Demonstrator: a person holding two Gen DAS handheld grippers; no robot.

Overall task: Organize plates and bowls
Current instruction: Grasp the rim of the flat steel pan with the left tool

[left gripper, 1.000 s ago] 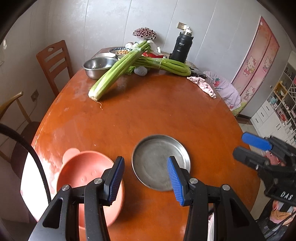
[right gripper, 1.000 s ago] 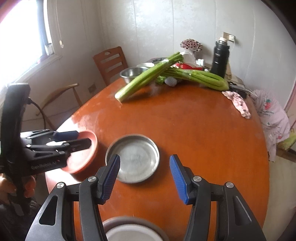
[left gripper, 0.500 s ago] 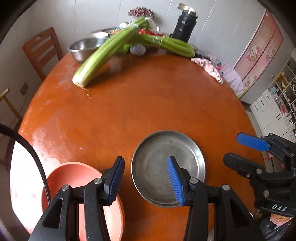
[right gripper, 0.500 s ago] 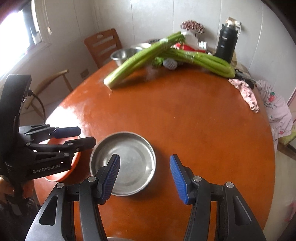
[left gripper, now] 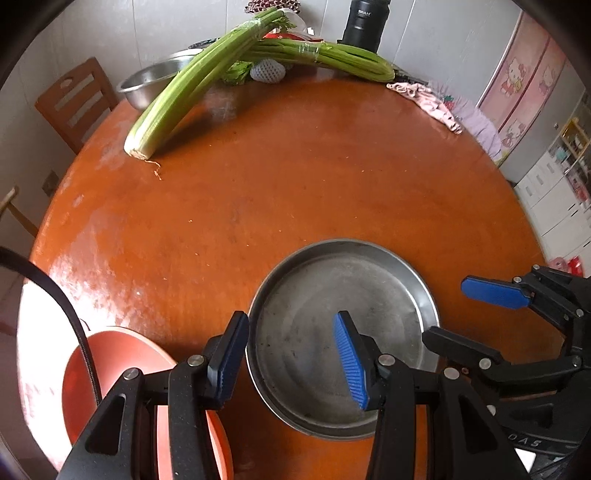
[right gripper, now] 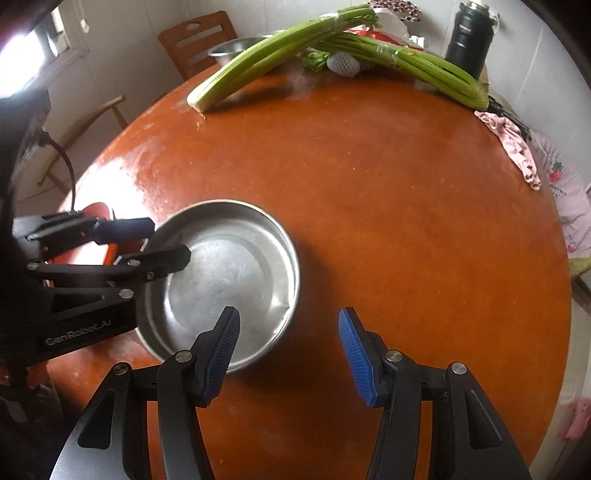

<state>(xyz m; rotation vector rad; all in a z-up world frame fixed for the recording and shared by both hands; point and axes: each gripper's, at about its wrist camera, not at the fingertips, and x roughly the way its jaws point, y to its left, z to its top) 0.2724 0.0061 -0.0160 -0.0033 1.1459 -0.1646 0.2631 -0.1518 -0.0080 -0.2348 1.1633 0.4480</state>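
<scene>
**Both grippers drop onto the steel plate**

The left gripper (left gripper: 291, 354) stands with its jaws parted and nothing between the pads; they straddle the near-left rim of the steel plate (left gripper: 332, 295), one blue finger outside the rim, the other over the plate's floor. The right gripper (right gripper: 290, 354) is likewise parted and empty, its left finger over the plate's near-right rim, its right finger above bare wood. Neither pad is seen pressing on metal yet.

A second ago the plate lay smaller and further ahead in both wrist views; now it fills the space at the fingertips, so both hands have come down and in toward it. That suggests a two-handed lift of the plate is about to begin, the rim being the likely grip.

The plate sits near the near edge of the round table (left gripper: 295, 177). An orange bowl (left gripper: 122, 369) lies just beside it, at the near-left edge. At the far edge lie celery bunches (left gripper: 184, 96), a steel bowl (left gripper: 147, 85) and a black flask (left gripper: 364, 22).
</scene>
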